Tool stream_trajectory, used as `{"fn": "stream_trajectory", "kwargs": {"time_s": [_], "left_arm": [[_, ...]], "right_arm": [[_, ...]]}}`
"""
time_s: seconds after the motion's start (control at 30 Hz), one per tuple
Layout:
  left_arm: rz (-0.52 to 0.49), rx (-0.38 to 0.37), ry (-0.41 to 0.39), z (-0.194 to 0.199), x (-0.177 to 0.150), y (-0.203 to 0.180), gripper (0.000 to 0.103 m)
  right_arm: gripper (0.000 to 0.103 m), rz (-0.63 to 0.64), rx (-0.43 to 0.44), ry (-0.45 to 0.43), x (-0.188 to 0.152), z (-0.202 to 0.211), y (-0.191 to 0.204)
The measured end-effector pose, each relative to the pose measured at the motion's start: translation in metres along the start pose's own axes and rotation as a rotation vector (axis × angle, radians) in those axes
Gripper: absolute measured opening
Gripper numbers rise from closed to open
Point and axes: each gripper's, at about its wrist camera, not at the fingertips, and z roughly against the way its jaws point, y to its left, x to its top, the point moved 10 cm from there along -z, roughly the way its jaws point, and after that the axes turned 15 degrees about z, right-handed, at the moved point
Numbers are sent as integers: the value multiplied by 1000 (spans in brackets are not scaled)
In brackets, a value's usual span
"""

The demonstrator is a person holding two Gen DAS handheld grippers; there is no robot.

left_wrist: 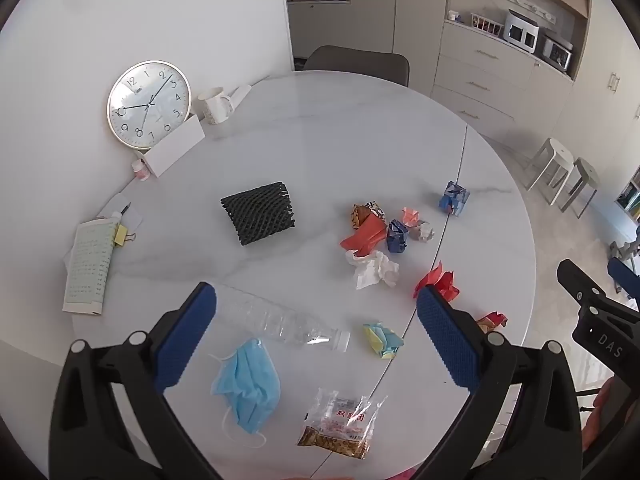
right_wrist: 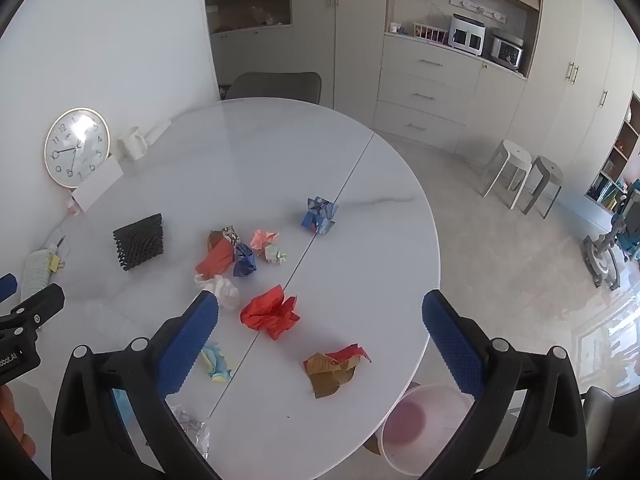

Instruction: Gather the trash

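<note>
Desk point(left_wrist: 320, 128) — round, white, holding the trash:
- one clear bottle point(left_wrist: 280, 322), lying flat
- one blue mask point(left_wrist: 248, 388)
- one snack bag point(left_wrist: 340, 424)
- one black foam net point(left_wrist: 258, 218)
- one white tissue point(left_wrist: 374, 268)
- paper wads, about nine, mixed colours, e.g. red point(right_wrist: 272, 312)

One pale bin point(right_wrist: 424, 428) on the floor, below the desk edge.

Left gripper point(left_wrist: 316, 336) and right gripper point(right_wrist: 320, 340) — fingers spread wide, nothing between them, above the desk.

Soft daylight, sharp pictures, strong fisheye bending

The white table point(right_wrist: 280, 152) shines with pale glare, the clock point(right_wrist: 76, 147) face too; shadows are faint, and the corners go dark and curved.
</note>
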Motion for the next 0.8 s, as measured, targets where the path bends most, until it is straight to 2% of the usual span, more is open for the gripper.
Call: {"fn": "stream_trajectory", "kwargs": {"time_s": [0.8], "left_arm": [[36,9,24,-12,-2,16,96]], "right_arm": [[101,8,23,12,2,-9,14]]}}
